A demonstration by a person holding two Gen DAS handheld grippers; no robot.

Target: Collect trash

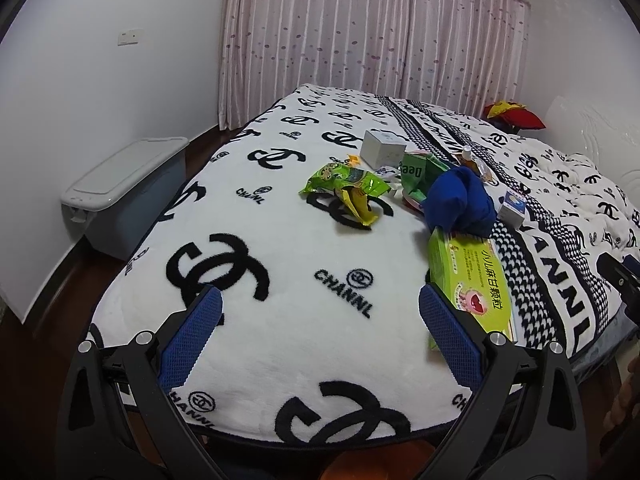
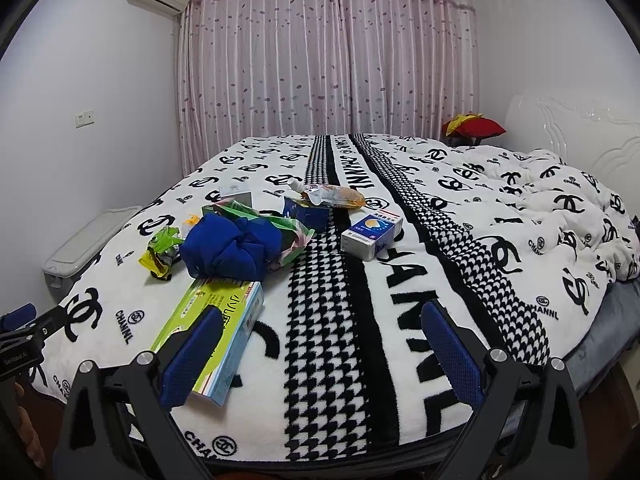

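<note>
Trash lies on a bed with a white and black logo blanket (image 1: 280,312) (image 2: 400,320). A green medicine box (image 1: 472,280) (image 2: 224,332) lies nearest. Behind it sit a crumpled blue cloth or bag (image 1: 460,200) (image 2: 232,248), a green and yellow snack wrapper (image 1: 348,188) (image 2: 160,252), a small blue and white box (image 1: 512,206) (image 2: 372,234), a white box (image 1: 382,148), a green packet (image 1: 416,176) and an orange drink pouch (image 2: 332,196). My left gripper (image 1: 320,320) is open and empty above the bed's near edge. My right gripper (image 2: 320,344) is open and empty, its left finger over the green box.
A grey lidded plastic bin (image 1: 124,196) (image 2: 88,244) stands on the floor left of the bed by the wall. Pink curtains (image 2: 328,60) hang behind. A red and yellow cushion (image 2: 474,126) and a white headboard (image 2: 580,132) are at the right.
</note>
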